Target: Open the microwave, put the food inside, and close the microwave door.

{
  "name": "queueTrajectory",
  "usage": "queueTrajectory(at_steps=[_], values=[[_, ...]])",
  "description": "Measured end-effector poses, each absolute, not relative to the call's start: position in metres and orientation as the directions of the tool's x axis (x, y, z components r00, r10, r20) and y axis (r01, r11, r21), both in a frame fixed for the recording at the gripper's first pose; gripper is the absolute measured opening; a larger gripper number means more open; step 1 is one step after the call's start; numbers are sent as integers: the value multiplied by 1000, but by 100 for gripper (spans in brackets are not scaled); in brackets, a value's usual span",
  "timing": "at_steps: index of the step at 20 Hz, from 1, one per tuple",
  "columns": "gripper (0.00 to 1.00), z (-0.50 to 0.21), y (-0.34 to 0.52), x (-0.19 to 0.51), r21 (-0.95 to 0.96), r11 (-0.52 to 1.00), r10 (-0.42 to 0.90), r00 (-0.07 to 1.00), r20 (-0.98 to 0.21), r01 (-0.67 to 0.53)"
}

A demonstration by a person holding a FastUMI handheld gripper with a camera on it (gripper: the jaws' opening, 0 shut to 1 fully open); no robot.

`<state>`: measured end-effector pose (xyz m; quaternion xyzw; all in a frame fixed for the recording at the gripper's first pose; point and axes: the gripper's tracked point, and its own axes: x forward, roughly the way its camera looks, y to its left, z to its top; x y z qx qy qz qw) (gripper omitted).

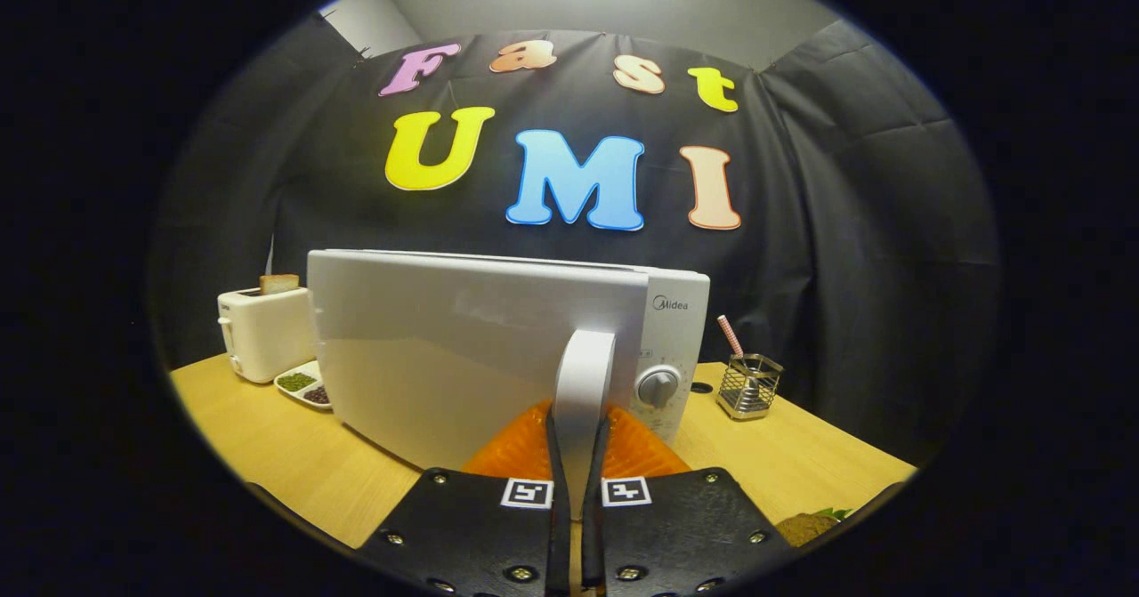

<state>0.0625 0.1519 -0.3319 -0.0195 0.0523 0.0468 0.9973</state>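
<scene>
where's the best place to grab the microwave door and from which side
Grip the vertical handle on the microwave door, beside the control knob. Come straight at it from the front: it is a narrow upright bar standing proud, and the gripper fingers already clamp its two sides.

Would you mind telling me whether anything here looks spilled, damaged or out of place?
Nothing stands out. The gripper is shut on the microwave door handle, with the door swung partly open as the task requires. The toaster and utensil holder stand upright.
</scene>
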Motion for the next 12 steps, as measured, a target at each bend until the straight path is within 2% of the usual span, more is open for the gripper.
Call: queueTrajectory(at_steps=[4, 6, 7, 12], values=[[29, -330, 176, 5, 93, 957, 287, 935, -207, -273], [54, -330, 188, -23, 137, 928, 371, 893, -256, -346], [56, -327, 195, -33, 133, 914, 406, 874, -266, -383], [56, -319, 231, -71, 34, 856, 499, 806, -318, -516]])
